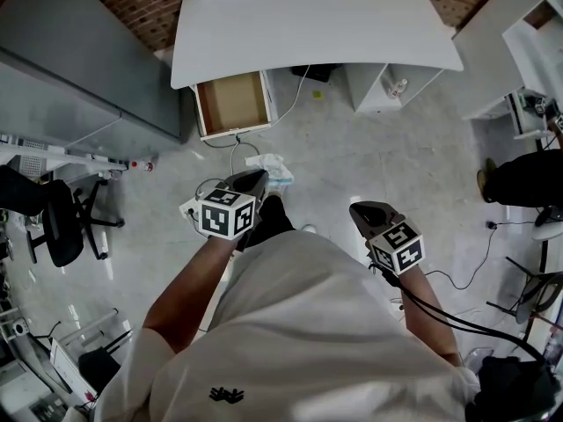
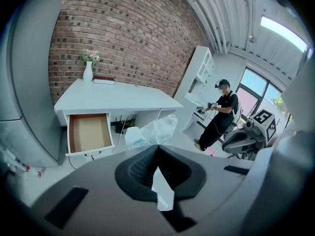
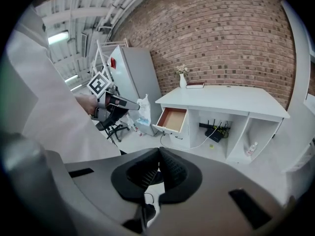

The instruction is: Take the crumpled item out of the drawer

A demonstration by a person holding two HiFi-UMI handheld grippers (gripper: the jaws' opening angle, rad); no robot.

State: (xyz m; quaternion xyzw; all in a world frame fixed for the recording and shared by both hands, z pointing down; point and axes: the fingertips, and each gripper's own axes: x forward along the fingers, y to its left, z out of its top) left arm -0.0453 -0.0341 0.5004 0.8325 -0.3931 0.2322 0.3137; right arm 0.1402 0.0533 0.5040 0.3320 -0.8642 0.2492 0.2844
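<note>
Drawer (image 1: 233, 104) at left stood pulled open under the desk (image 1: 308, 25); we saw only its bare brown bottom, nothing in it

Left gripper (image 1: 249, 180) had its jaws pressed together, pinching a fold of the bag (image 2: 153, 131). A white sliver of it showed between the pads in the left gripper view. The bag was a crumpled white plastic one with some blue print. It hung off the jaw tips over the floor, well apart from the drawer, so we judged it out of the drawer

Handling, our read:
- very light, thin film, soft, no shape of its own
- will sag and swing, and air drag may matter more than its weight
- slippery film, so a single thin fold could slide out of the pads
- better to bite a bunched ridge of several layers, deep in the pads rather than at the tips
- not fragile, a hard squeeze does no harm
- a snag on something sharp might tear it

Right gripper (image 3: 158, 152) was held low at the right side, jaws closed on nothing, well apart from the bag
</note>
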